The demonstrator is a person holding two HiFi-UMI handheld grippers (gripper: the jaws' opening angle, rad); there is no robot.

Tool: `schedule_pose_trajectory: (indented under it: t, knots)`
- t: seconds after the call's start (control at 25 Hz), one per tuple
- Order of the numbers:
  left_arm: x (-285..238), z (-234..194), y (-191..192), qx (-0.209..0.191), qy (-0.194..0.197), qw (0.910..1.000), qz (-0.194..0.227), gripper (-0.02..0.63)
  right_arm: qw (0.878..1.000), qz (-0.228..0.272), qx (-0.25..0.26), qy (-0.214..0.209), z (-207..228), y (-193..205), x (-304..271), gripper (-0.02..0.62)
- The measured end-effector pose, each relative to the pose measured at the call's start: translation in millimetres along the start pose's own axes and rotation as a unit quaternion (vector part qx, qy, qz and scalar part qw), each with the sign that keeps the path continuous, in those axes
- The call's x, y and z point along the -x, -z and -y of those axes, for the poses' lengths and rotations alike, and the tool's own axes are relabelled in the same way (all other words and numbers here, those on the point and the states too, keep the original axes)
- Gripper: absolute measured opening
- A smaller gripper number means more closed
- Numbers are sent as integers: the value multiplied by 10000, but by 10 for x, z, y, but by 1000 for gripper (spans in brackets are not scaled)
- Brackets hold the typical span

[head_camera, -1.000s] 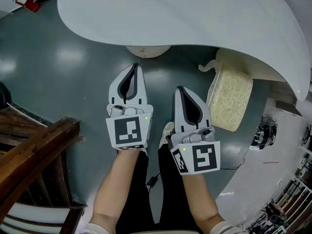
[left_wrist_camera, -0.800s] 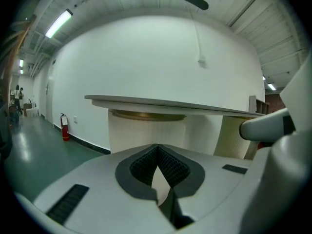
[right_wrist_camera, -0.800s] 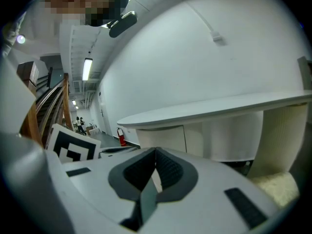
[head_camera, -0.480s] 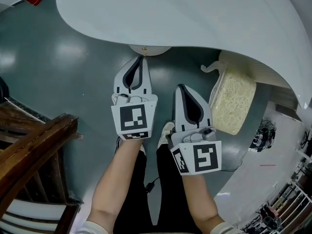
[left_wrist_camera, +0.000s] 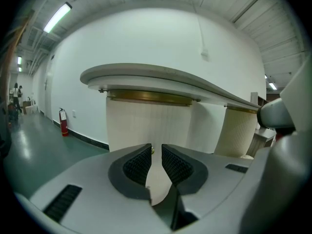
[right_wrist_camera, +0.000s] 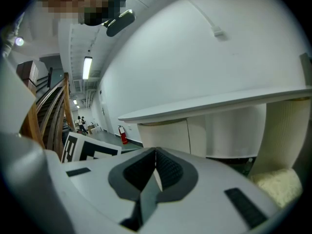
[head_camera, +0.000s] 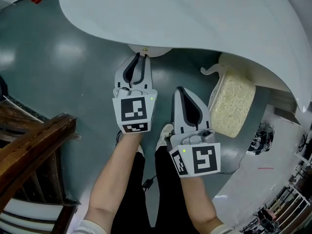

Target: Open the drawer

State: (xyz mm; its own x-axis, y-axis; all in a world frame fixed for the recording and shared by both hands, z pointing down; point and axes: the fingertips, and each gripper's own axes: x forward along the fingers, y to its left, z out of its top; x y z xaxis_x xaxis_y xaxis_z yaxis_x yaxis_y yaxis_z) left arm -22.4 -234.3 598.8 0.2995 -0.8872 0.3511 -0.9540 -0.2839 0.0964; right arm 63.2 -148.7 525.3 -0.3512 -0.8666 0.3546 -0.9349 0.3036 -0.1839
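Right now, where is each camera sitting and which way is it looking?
Head view: on the person's head, looking steeply down at the floor, table, left gripper, right gripper, arms and legs.
Left gripper view: rides the left gripper, looking along its opening jaws, nothing between them, toward the drawer and its knob just ahead.
Right gripper view: rides the right gripper, looking past its closed jaws at the table; the left gripper's marker cube shows.
Shared: both gripper views show the table and a fire extinguisher.
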Motion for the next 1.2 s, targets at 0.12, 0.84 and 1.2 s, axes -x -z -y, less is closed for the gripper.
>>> schedule_pose_trajectory:
  t: [0.12, 0.84, 1.2]
  knots:
    - [-56, -20, 33, -57, -19, 10000, -30, 58, 10000, 1, -4, -14, 0, 2, 18, 14]
    - [-278, -51, 120, -16, -40, 9999, -150, 129, 10000, 17, -35, -71, 17, -11, 37, 14]
    - [-460, -126, 191, 77, -225, 9994, -266, 137, 9999, -10, -49, -100, 50, -31, 21, 14]
